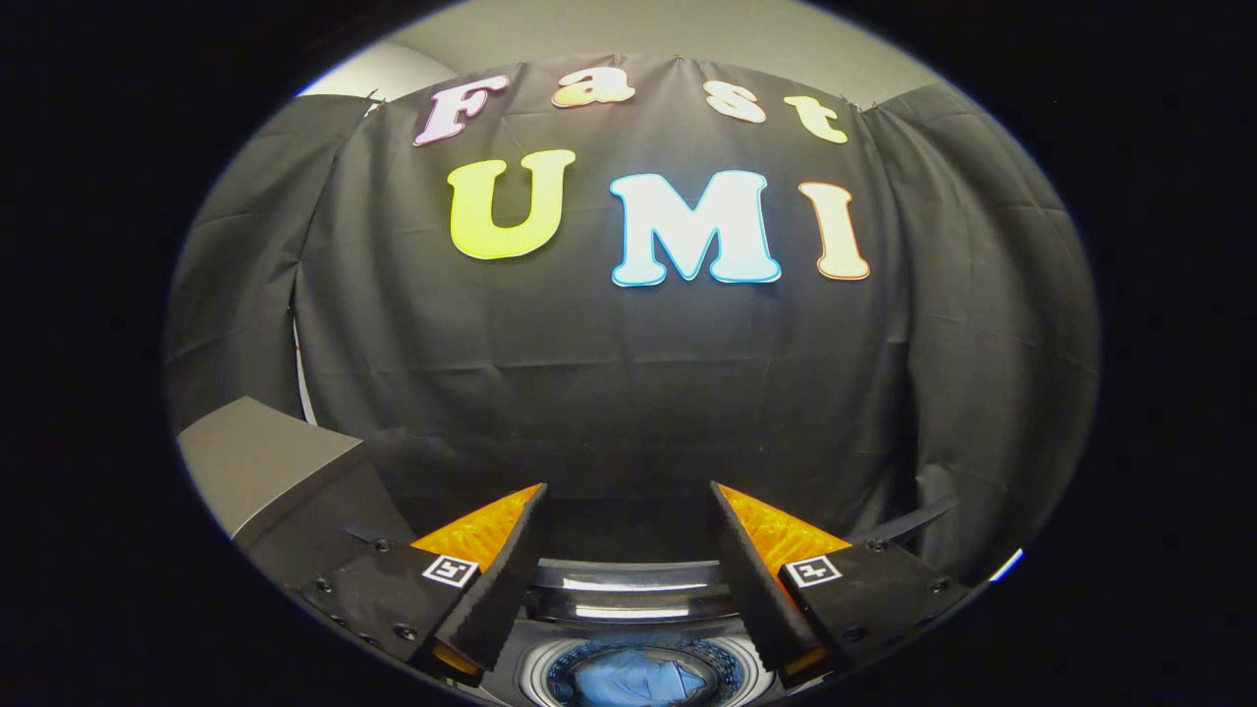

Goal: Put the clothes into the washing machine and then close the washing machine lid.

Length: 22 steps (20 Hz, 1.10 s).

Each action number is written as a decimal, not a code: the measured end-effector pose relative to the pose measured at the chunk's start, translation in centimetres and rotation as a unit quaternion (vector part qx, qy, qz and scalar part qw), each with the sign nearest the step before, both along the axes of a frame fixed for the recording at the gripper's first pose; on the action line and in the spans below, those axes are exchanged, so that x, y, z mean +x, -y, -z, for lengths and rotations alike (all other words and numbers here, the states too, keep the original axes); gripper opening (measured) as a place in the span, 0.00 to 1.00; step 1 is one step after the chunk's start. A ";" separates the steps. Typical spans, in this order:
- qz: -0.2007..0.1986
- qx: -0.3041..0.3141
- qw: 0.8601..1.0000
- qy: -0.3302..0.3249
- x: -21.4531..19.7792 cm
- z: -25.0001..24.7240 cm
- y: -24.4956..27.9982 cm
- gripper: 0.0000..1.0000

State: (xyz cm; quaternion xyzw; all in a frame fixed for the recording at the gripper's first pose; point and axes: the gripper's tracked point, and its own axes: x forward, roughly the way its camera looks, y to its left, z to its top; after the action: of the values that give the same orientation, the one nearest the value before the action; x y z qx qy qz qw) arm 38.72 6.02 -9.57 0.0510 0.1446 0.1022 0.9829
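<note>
**Claw hung spread above the open washer**

The claw [628, 530] was released, its two fingers [501, 579] set wide apart with nothing between them but air. It pointed at the black cloth wall [628, 373] of the booth, which stood far beyond the fingertips and took up most of what lay ahead. Each finger carried a small square marker on its outer block, one on the left and one on the right.

Below and between the fingers, near the claw's base, lay the washing machine [628, 653]. Its round drum opening [633, 673] faced upward, ringed by a pale rim. Inside the drum sat the clothes [628, 678], a crumpled light blue garment resting low in the tub, well clear of both fingers. Just on the far side of the opening, the washing machine lid [628, 589] stood raised, a dark glossy panel with bright reflections running across it; it was open, not down over the drum. Neither finger touched the lid or the rim.

To the left, near the left finger's block, a grey flat-topped box [265, 457] with a dark side stood against the cloth. To the right, a thin dark strip [908, 525] jutted out past the right finger's block; what it belonged to could not be told.
</note>
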 end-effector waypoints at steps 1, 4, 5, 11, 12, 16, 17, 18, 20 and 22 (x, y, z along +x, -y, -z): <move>0.001 0.000 1.000 -0.001 -0.4 0.1 0.1 0.98; 0.001 -0.002 1.000 -0.003 -1.7 0.6 0.2 0.98; 0.001 -0.002 1.000 -0.004 -2.1 0.7 0.3 0.98; 0.001 -0.003 1.000 -0.018 -5.0 2.1 0.5 0.98; -0.001 -0.004 1.000 -0.021 -5.6 2.4 0.5 0.97; -0.013 -0.023 0.999 -0.045 -7.8 5.0 0.9 0.98; -0.015 -0.027 0.998 -0.048 -8.4 5.5 1.1 0.98; -0.018 -0.028 0.998 -0.049 -9.1 5.9 1.2 0.98; -0.018 -0.028 0.998 -0.052 -10.1 6.7 1.4 0.98; -0.019 -0.028 0.998 -0.059 -11.1 7.6 1.5 0.98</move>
State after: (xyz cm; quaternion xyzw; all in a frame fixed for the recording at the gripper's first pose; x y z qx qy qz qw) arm 27.62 4.49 -17.17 0.0270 0.2057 0.1136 0.9716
